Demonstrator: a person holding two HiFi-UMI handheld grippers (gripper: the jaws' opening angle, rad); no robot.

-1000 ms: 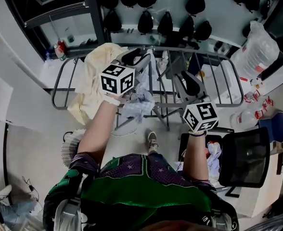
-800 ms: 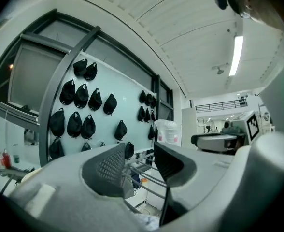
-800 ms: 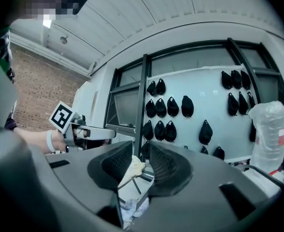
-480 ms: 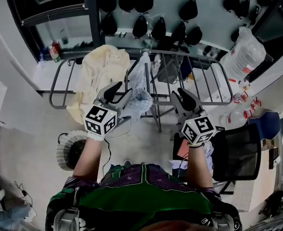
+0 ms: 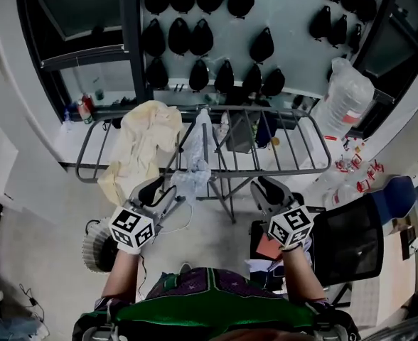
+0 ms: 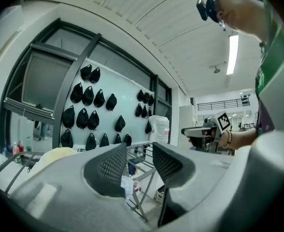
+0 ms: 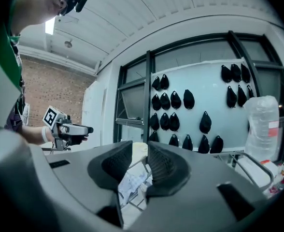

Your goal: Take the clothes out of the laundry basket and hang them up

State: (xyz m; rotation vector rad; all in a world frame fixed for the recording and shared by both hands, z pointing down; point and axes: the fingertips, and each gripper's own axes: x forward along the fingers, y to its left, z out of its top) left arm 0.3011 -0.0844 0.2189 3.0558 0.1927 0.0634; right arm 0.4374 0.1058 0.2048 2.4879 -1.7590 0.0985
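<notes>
- the left gripper (image 5: 159, 192) is held level in front of the drying rack (image 5: 294, 144), short of its near rail and touching nothing.
- in the left gripper view its (image 6: 136, 161) jaws stand wide apart; they have just been closing a little, with nothing between them but air and the rack far behind.
- the right gripper (image 5: 266, 192) hangs near the rack's near rail toward the right, clear of it.
- in the right gripper view its (image 7: 138, 163) jaws are partly spread, with a narrow gap and nothing pinched.
- a cream cloth (image 5: 146, 137) is draped over the rack's left end.
- a pale patterned cloth (image 5: 195, 172) hangs over the near rail by the middle, just beyond the left gripper.
- a white ribbed basket (image 5: 94, 241) sits on the floor (image 5: 52, 204) beneath the left arm.
</notes>
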